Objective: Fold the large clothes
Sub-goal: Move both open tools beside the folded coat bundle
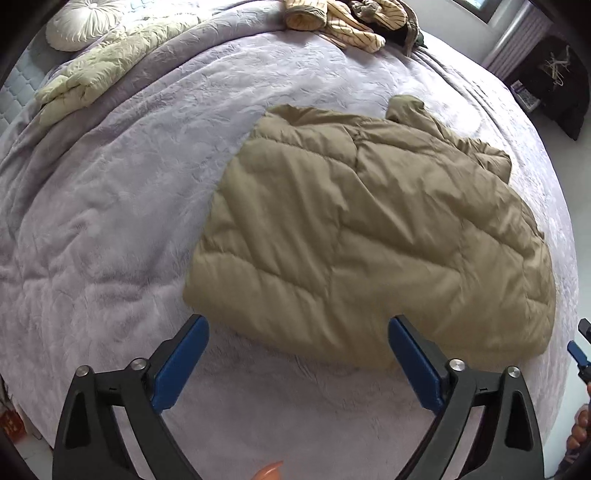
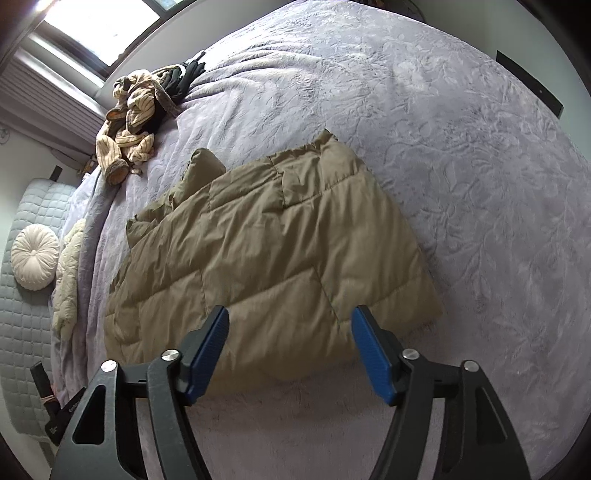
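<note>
A tan quilted puffer jacket (image 1: pixel 362 229) lies folded into a rough rectangle on the lilac bedspread (image 1: pixel 110 221). It also shows in the right wrist view (image 2: pixel 266 258), with a sleeve or collar sticking up at its far left end. My left gripper (image 1: pixel 299 325) is open and empty, hovering above the jacket's near edge. My right gripper (image 2: pixel 290 314) is open and empty, hovering above the jacket's near edge too. Its blue tip shows at the right edge of the left wrist view (image 1: pixel 578 352).
A striped cream garment pile (image 1: pixel 343 18) with dark clothes lies at the far side of the bed, also in the right wrist view (image 2: pixel 136 118). A pale green quilted garment (image 1: pixel 107 74) and a round white cushion (image 1: pixel 85 22) lie near the headboard. A window and radiator (image 2: pixel 55 85) stand beyond the bed.
</note>
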A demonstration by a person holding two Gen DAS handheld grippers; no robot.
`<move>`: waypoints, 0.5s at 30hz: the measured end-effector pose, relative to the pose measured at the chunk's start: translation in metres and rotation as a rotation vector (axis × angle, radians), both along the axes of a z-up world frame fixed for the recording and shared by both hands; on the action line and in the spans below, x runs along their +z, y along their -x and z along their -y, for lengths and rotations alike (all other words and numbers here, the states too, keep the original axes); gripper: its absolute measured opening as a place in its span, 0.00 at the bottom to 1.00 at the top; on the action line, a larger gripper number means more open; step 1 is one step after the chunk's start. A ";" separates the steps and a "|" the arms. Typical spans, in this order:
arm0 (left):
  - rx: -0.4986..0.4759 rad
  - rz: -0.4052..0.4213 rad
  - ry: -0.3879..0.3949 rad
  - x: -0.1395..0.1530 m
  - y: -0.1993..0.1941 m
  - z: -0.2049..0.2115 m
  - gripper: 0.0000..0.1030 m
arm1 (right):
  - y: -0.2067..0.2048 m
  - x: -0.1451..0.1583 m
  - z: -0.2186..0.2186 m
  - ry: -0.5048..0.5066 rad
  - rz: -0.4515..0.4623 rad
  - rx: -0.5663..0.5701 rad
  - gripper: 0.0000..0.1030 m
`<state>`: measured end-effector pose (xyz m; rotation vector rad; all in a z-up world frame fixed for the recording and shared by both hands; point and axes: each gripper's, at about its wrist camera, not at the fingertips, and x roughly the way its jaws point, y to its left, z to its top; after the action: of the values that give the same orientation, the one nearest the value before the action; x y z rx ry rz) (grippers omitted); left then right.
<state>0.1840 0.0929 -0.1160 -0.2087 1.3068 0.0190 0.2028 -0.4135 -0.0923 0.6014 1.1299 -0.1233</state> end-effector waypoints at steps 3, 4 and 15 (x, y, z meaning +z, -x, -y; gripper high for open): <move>-0.004 -0.008 0.011 -0.003 0.009 0.003 1.00 | 0.014 -0.002 0.001 -0.027 0.005 -0.010 0.81; -0.006 -0.012 0.014 -0.004 0.012 0.005 1.00 | 0.018 -0.004 0.001 -0.030 0.004 -0.014 0.84; -0.018 -0.044 0.004 -0.012 0.031 0.004 1.00 | 0.050 -0.018 -0.010 -0.100 0.017 -0.035 1.00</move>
<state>0.1529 0.0889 -0.1285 -0.2009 1.3525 0.0052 0.1529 -0.4032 -0.1103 0.7103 1.1141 -0.0923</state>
